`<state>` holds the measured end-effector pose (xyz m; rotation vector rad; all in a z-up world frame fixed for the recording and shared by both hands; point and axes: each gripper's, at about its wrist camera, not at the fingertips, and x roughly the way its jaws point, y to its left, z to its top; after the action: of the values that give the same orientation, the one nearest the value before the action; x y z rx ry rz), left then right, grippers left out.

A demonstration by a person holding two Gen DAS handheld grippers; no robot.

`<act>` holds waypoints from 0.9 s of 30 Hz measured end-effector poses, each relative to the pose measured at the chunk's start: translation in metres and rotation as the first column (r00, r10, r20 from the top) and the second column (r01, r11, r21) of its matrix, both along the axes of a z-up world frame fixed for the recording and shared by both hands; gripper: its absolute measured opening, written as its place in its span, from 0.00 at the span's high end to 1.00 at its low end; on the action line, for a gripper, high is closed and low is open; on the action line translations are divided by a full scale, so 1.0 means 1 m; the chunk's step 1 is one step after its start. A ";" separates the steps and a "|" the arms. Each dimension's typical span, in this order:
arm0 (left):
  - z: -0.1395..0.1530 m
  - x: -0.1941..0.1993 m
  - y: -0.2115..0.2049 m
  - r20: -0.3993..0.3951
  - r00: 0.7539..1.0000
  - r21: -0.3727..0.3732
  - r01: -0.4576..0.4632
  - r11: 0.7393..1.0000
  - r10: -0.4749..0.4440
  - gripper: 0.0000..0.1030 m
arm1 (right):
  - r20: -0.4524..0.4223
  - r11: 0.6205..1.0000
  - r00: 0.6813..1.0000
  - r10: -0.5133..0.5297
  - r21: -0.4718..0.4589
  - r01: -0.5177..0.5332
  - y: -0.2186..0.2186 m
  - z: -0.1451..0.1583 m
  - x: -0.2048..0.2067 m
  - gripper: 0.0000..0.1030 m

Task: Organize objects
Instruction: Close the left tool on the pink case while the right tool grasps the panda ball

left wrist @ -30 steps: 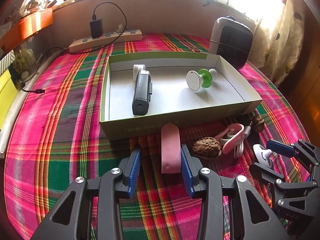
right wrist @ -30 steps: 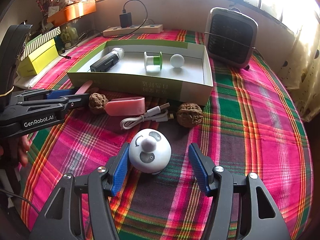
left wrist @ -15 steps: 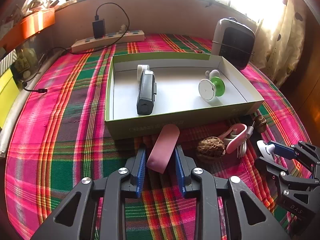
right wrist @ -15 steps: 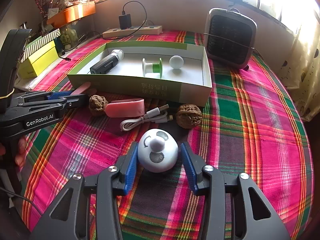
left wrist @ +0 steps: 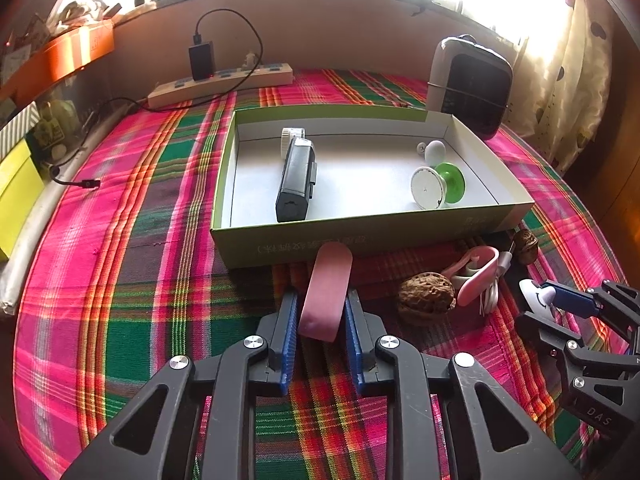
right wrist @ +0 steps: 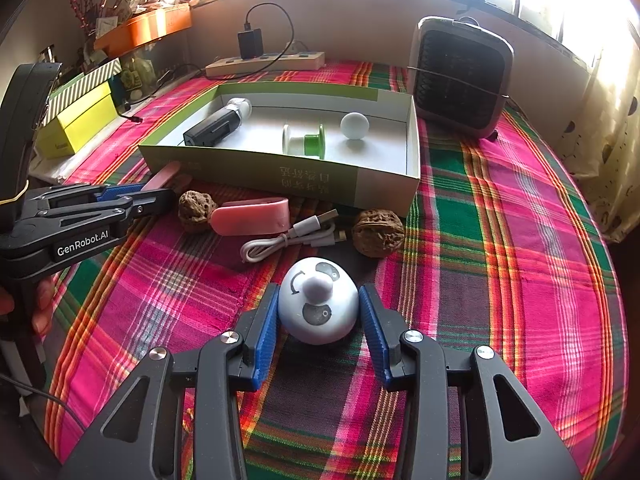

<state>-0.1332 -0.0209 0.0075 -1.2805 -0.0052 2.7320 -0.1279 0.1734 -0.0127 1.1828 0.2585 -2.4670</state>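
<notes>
- Shallow green-and-white cardboard box (left wrist: 376, 236) on the plaid-covered desk (left wrist: 132, 272) already holds black cylindrical device (left wrist: 295, 179), green-white spool (left wrist: 436, 186), white ball (right wrist: 354, 125).
- Left gripper (left wrist: 322, 312): jaws pinching flat pink oblong case (left wrist: 327, 292), just before the box.
- Right gripper (right wrist: 319, 314): jaws closed on white domed gadget (right wrist: 318, 300).
- Left outside: two walnuts (right wrist: 377, 232), pink clip (right wrist: 252, 216), white USB cable (right wrist: 288, 238).

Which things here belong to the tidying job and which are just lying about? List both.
Job:
- pink case in the left gripper
- white egg-shaped gadget in the right gripper
- green box
- two walnuts
- pink clip
- USB cable

Lying about:
- fan heater
- power strip
- yellow box
</notes>
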 end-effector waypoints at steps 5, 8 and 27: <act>0.000 0.000 0.000 0.001 1.000 0.001 0.000 1.000 0.000 0.81 | -0.001 1.000 1.000 -0.001 0.002 0.001 0.000 0.000 0.001 0.60; 0.000 0.000 0.000 0.000 1.000 -0.002 0.000 1.000 0.000 0.81 | -0.001 1.000 1.000 -0.002 0.002 0.002 -0.001 0.000 0.001 0.60; 0.004 0.003 0.001 -0.006 1.000 -0.001 0.004 1.000 -0.004 0.85 | -0.009 1.000 1.000 -0.009 -0.011 0.009 -0.002 0.003 0.004 0.60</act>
<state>-0.1303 -0.0201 0.0113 -1.2712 -0.0014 2.7329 -0.1237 0.1711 -0.0092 1.1710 0.2428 -2.4788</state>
